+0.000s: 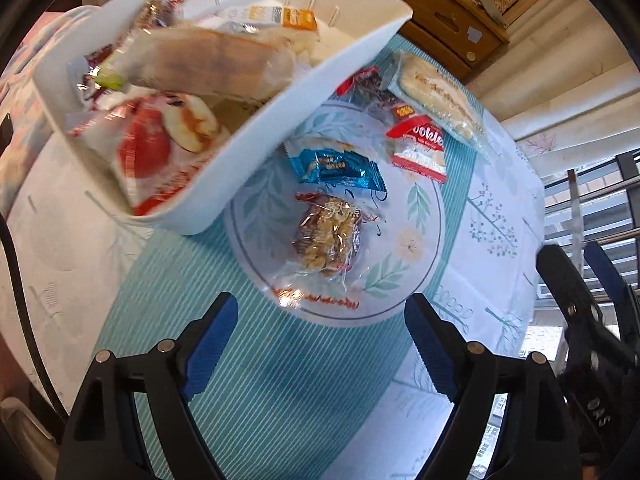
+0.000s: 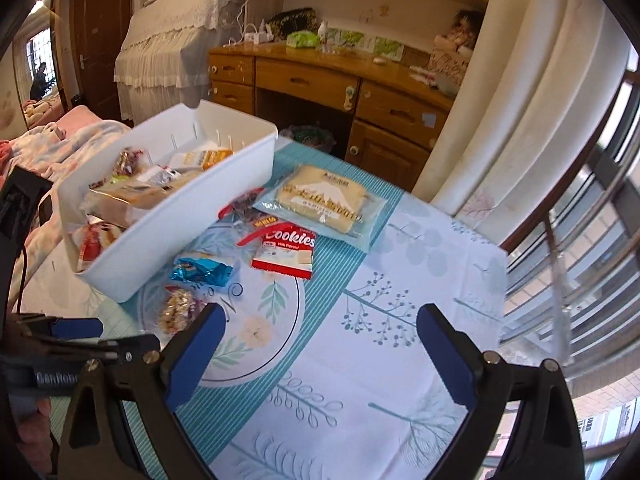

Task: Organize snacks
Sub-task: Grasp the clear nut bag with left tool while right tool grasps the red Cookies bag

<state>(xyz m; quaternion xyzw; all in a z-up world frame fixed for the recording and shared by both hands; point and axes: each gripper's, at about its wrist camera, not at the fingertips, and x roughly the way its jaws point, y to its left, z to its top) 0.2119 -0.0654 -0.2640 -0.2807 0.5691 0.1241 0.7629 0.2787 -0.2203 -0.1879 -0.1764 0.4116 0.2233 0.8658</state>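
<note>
Now both grippers hang open above the snacks on the table.
Left gripper (image 1: pixel 320 328) and right gripper (image 2: pixel 320 344) hold nothing; crinkly foil packets lie beside the smooth white plastic bin (image 2: pixel 192 216) on the printed cloth.

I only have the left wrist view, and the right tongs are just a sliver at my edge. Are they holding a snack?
Observer: No. The right tongs are open and empty, over bare tablecloth.
Operator: Which loose snack shows closest to them?
Observer: The clear-wrapped nut cluster, peeking out just past one blue pad in the right wrist view.
</note>
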